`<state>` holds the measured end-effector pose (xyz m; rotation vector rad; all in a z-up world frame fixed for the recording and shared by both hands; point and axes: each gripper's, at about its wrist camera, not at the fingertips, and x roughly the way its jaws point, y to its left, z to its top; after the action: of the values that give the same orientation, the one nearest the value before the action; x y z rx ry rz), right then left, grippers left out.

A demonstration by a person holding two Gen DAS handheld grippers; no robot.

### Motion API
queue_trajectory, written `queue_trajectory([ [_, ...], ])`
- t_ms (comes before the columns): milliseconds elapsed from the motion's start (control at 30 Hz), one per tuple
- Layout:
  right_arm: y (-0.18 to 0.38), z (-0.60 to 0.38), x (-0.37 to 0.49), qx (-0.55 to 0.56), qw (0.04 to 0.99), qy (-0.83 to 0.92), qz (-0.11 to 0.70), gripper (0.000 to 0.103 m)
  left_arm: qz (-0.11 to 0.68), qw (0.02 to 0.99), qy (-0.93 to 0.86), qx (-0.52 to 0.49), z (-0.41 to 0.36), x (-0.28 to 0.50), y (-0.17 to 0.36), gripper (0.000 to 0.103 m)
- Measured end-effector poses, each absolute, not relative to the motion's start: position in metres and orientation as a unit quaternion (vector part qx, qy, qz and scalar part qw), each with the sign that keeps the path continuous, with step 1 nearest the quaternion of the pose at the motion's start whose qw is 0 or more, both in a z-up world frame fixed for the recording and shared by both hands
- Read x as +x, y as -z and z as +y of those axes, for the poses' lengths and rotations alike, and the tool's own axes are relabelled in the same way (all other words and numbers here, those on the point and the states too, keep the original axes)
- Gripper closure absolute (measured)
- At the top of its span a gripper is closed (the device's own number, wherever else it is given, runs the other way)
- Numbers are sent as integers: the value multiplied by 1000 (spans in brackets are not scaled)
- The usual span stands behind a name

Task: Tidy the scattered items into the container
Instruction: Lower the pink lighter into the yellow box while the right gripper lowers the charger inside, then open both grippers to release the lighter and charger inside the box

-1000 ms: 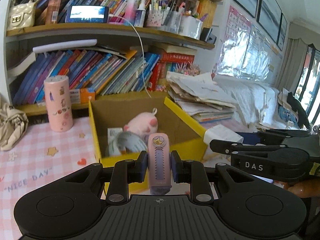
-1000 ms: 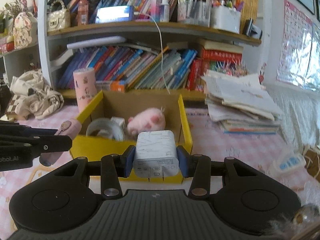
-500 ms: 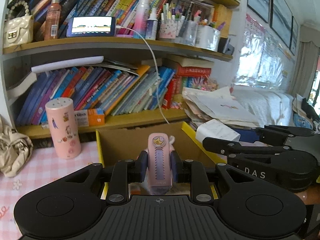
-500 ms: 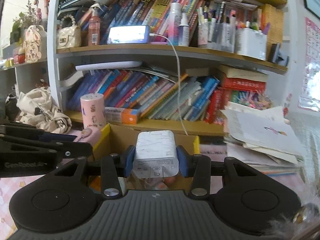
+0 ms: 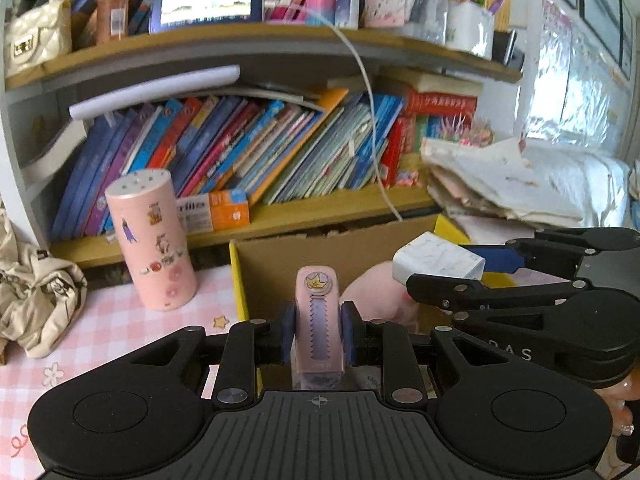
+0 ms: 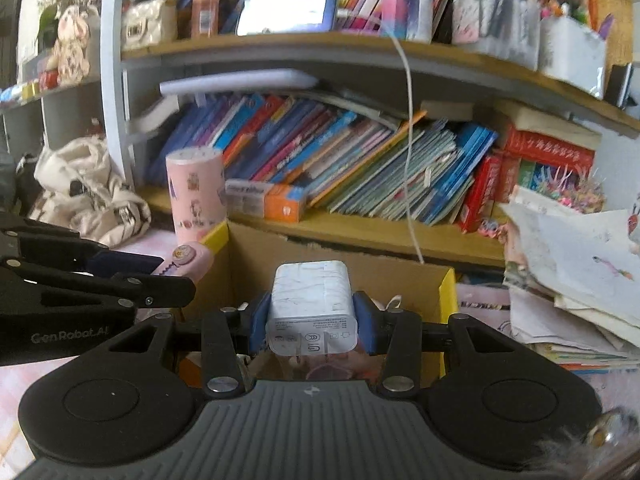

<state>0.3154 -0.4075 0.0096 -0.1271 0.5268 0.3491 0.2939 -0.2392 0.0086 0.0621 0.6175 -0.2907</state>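
Left wrist view: the left gripper [image 5: 318,334] pinches a pink utility knife [image 5: 319,320] upright, over the cardboard box [image 5: 280,264] at 12 o'clock.

Right wrist view: the right gripper [image 6: 312,322] clamps a white charger [image 6: 312,308] above the same box's yellow rim [image 6: 448,284].

A wooden bookshelf [image 5: 256,216] fills the back of the room, with a grey upright [image 6: 114,80] at its left side. The lower shelf holds many leaning books [image 5: 248,148], the upper shelf [image 6: 360,46] carries bottles, pen holders and a lit phone [image 5: 206,4] with a white cable [image 5: 370,92] hanging down. The worktop has a pink checked cloth [image 5: 108,332]. At the right, bright daylight falls on a shiny wall covering [image 5: 572,92], and a pile of loose papers [image 6: 576,264] lies there
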Motion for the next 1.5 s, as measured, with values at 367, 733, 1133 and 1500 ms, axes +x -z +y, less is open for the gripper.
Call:
queue_trajectory([
  [367, 22, -409, 337, -68, 929, -166, 322, 61, 329, 931, 149, 49, -250, 314, 13, 80],
  [733, 32, -408, 344, -44, 920, -167, 351, 61, 346, 926, 139, 67, -252, 322, 20, 79],
  [1133, 17, -413, 335, -34, 933, -148, 326, 48, 317, 938, 124, 65, -247, 305, 6, 45],
  [1500, -2, -415, 312, -34, 945, -135, 296, 43, 291, 947, 121, 58, -243, 277, -9, 41],
])
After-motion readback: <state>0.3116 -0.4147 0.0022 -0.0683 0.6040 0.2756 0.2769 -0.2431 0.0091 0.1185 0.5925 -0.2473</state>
